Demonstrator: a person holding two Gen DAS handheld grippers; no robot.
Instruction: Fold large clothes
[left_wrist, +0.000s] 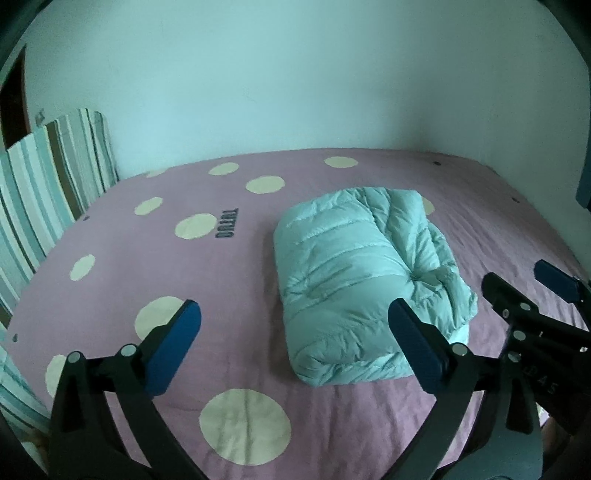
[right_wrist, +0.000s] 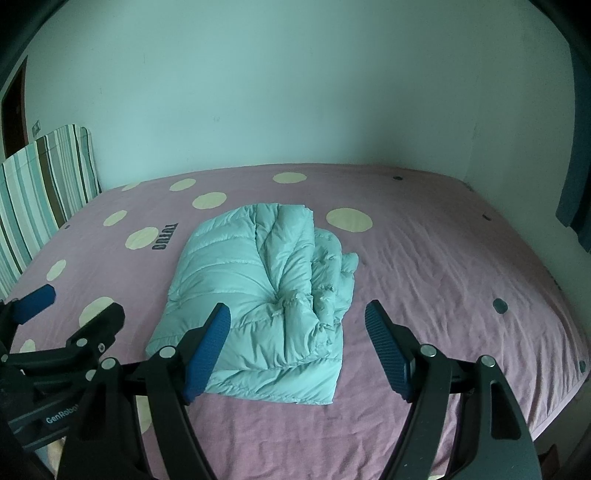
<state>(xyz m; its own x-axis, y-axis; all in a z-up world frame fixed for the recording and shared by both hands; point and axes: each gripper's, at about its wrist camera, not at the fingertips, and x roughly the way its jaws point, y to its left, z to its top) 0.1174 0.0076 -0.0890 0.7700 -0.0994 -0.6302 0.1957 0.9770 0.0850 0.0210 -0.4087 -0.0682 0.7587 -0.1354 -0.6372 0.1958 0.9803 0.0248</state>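
A pale mint puffer jacket (left_wrist: 365, 280) lies folded into a thick rectangular bundle on the pink bed sheet (left_wrist: 147, 258); it also shows in the right wrist view (right_wrist: 258, 295). My left gripper (left_wrist: 295, 343) is open and empty, held above the near edge of the bed, left of the bundle's near end. My right gripper (right_wrist: 297, 347) is open and empty, hovering just short of the bundle's near end. Each gripper shows in the other's view: the right one (left_wrist: 521, 291) and the left one (right_wrist: 77, 306), both open.
The sheet has cream dots (left_wrist: 245, 426) and dark lettering (left_wrist: 226, 223). A striped headboard cushion (left_wrist: 48, 181) stands at the left. A pale wall (left_wrist: 295, 74) runs behind the bed. The bed's right edge (right_wrist: 576, 332) drops off near a dark curtain (right_wrist: 580, 177).
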